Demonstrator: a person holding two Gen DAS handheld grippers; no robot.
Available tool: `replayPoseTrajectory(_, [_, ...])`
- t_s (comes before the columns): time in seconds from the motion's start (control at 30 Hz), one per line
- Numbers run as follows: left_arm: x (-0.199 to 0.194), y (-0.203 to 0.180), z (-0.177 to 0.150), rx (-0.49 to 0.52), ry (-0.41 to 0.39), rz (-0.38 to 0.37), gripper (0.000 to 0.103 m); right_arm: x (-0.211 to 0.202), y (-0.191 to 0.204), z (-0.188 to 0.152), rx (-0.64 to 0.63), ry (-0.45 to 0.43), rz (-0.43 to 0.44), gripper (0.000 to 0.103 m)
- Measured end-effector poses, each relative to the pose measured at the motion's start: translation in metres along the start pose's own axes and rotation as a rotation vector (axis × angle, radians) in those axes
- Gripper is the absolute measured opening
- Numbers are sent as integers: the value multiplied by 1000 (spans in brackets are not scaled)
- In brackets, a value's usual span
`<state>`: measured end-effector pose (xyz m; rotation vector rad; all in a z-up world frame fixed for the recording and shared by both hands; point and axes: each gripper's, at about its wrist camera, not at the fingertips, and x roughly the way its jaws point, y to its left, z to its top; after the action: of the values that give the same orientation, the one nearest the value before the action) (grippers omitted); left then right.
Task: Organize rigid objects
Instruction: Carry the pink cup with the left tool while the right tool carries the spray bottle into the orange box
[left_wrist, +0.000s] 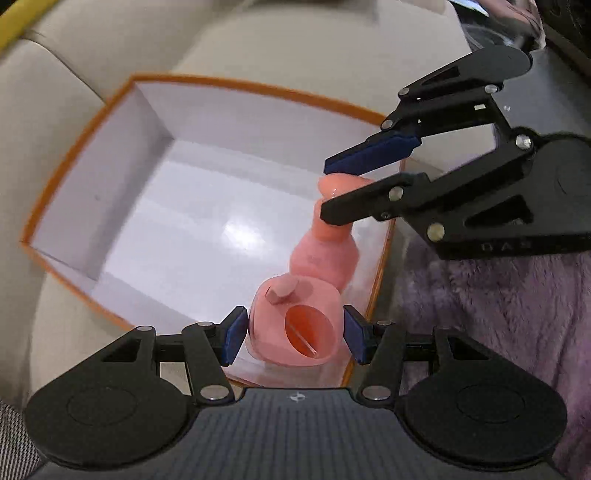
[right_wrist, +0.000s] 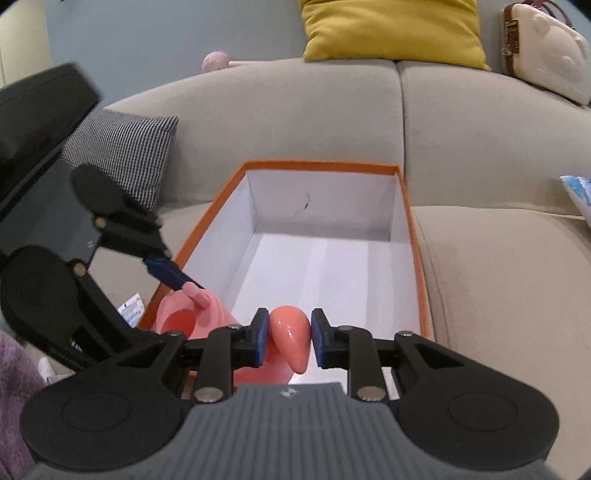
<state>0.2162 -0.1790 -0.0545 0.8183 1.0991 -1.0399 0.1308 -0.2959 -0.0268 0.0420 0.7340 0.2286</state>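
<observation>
A pink plastic pig-shaped toy (left_wrist: 321, 254) is held over the near right corner of an orange-rimmed white box (left_wrist: 85, 155) on a beige sofa. My left gripper (left_wrist: 293, 338) is shut on the toy's wide end (left_wrist: 295, 325), which has a round orange opening. My right gripper (left_wrist: 327, 192) comes in from the right and is shut on the toy's rounded narrow end (right_wrist: 290, 339). In the right wrist view my right gripper (right_wrist: 287, 341) pinches that tip, the left gripper (right_wrist: 173, 280) is at the left, and the box (right_wrist: 404, 192) lies ahead with its inside bare.
A purple fluffy blanket (left_wrist: 498, 314) lies right of the box. A checked cushion (right_wrist: 125, 151), a yellow cushion (right_wrist: 391, 29) and a cream case (right_wrist: 546, 51) sit on the sofa (right_wrist: 498, 277). A small packet (right_wrist: 131, 310) lies left of the box.
</observation>
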Motion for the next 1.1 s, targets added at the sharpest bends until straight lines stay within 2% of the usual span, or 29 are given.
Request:
replayPoseTrajectory(0.23, [20, 24, 6, -35, 105, -114, 63, 10, 2, 2, -2, 39, 39, 26])
replayPoseTrajectory(0.37, [32, 31, 3, -37, 128, -130, 64, 18, 4, 1, -14, 63, 54, 26])
replayPoseTrajectory(0.43, [34, 30, 4, -14, 122, -128, 64, 21, 5, 1, -20, 71, 57, 26])
replayPoseTrajectory(0.57, [32, 34, 1, -34, 102, -156, 64, 28, 7, 2, -14, 78, 65, 26])
replayPoseTrajectory(0.73, [31, 34, -2, -30, 91, -153, 64, 33, 6, 5, -1, 79, 77, 27])
replayPoseTrajectory(0.8, [26, 33, -4, -32, 86, -149, 68, 35, 6, 5, 10, 86, 95, 27])
replayPoseTrajectory(0.93, [20, 33, -8, -39, 70, -148, 68, 38, 6, 4, 23, 91, 104, 28])
replayPoseTrajectory(1.0, [15, 32, -10, -40, 59, -154, 75, 38, 5, 4, 50, 90, 122, 28])
replayPoseTrajectory(1.1, [8, 29, -12, -52, 33, -147, 75, 36, 4, 5, 78, 87, 136, 29])
